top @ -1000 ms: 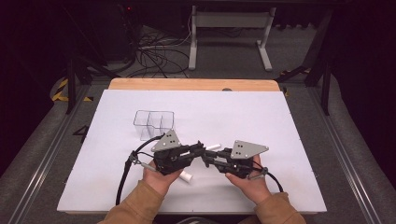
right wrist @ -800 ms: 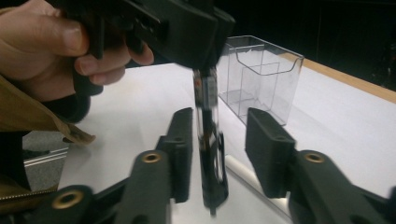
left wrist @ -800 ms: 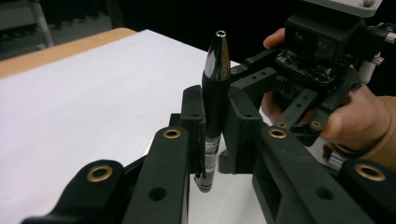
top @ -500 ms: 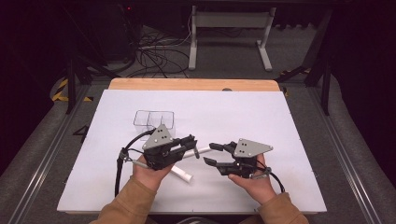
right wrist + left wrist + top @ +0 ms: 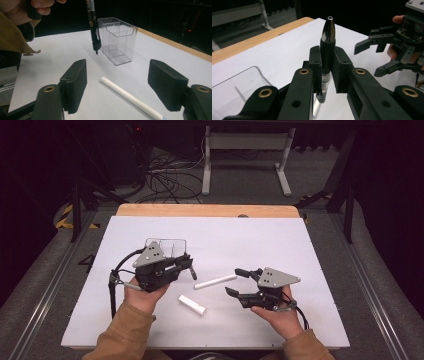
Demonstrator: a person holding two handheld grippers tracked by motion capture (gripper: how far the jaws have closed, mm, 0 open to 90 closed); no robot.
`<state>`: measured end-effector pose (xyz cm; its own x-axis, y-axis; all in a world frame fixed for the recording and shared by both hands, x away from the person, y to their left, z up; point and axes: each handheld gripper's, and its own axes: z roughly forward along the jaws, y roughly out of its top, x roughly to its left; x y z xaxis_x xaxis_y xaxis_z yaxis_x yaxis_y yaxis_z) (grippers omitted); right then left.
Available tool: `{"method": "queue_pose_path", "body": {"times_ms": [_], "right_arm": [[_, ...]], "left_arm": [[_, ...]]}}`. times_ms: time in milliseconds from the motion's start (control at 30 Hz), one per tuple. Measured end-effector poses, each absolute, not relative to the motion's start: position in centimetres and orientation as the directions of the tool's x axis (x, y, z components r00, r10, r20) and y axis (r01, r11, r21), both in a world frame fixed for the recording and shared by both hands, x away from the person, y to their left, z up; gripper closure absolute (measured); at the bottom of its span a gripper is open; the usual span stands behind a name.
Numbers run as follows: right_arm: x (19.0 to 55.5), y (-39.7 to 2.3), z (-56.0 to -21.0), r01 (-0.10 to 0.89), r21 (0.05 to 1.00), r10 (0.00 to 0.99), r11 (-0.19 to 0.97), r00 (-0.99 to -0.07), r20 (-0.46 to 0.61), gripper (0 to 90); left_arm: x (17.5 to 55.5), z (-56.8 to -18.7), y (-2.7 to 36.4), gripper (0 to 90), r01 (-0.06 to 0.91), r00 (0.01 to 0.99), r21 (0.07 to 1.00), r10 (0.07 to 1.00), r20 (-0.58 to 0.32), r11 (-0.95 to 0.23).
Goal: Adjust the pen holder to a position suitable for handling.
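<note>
High view, catalogue of the bench point(image 5: 300, 240), covered in white with a wooden strip along its 12 o'clock edge.

Left tool point(image 5: 190, 265): sitting in the person's left hand point(image 5: 142, 295) at about 8 o'clock of the bench centre, jaws pointing toward 3 o'clock. In the left gripper view its jaws are clamping tight on a black pen point(image 5: 326, 47), which is standing upright between the pads with its metal tip at 12 o'clock.

Right tool point(image 5: 240, 282): sitting in the person's right hand point(image 5: 280, 312) at about 4 o'clock of the centre, jaws pointing toward 9 o'clock. Its jaws are standing apart, having just been opening, and are gripping nothing; in the right gripper view a white cap tube point(image 5: 130, 98) is lying on the bench between them without touching either pad.

Clear plastic holder point(image 5: 167, 247): standing just past the left tool at 12 o'clock of it. In the right gripper view the pen is hanging just beside the holder's left wall, above the bench, not inside.

Second white piece point(image 5: 192, 305): lying loose at 6 o'clock of the centre, between the two hands.
</note>
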<state>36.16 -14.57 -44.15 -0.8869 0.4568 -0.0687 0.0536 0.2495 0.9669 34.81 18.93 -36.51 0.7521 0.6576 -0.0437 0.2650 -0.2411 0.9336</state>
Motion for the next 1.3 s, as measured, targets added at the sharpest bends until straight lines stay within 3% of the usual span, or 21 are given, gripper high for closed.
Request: {"method": "queue_pose_path", "body": {"times_ms": [233,467,867,967,1300], "right_arm": [[35.9,-15.4,-44.3,0.085,0.968,0.497,0.236,-0.866,-0.045,27.2],[35.6,-16.3,-44.4,0.086,0.974,0.531,0.212,-0.846,-0.041,15.2],[35.7,-17.6,-44.4,0.099,0.972,0.574,0.213,-0.817,-0.042,6.2],[35.6,-17.9,-44.4,0.151,0.969,0.591,0.193,-0.807,0.008,5.9],[35.5,-19.0,-44.5,0.146,0.964,0.618,0.223,-0.786,-0.024,6.3]], "left_arm": [[35.5,-35.9,20.6,79.9,0.279,0.717,0.931,0.696,-0.039,-0.236],[36.0,-35.5,22.0,80.0,0.285,0.690,0.934,0.723,-0.043,-0.216],[36.7,-34.9,24.2,79.9,0.295,0.637,0.936,0.770,-0.042,-0.192],[36.7,-34.8,24.6,79.9,0.292,0.627,0.939,0.778,-0.044,-0.183],[37.3,-34.4,26.2,79.9,0.291,0.592,0.943,0.805,-0.043,-0.164]]}}
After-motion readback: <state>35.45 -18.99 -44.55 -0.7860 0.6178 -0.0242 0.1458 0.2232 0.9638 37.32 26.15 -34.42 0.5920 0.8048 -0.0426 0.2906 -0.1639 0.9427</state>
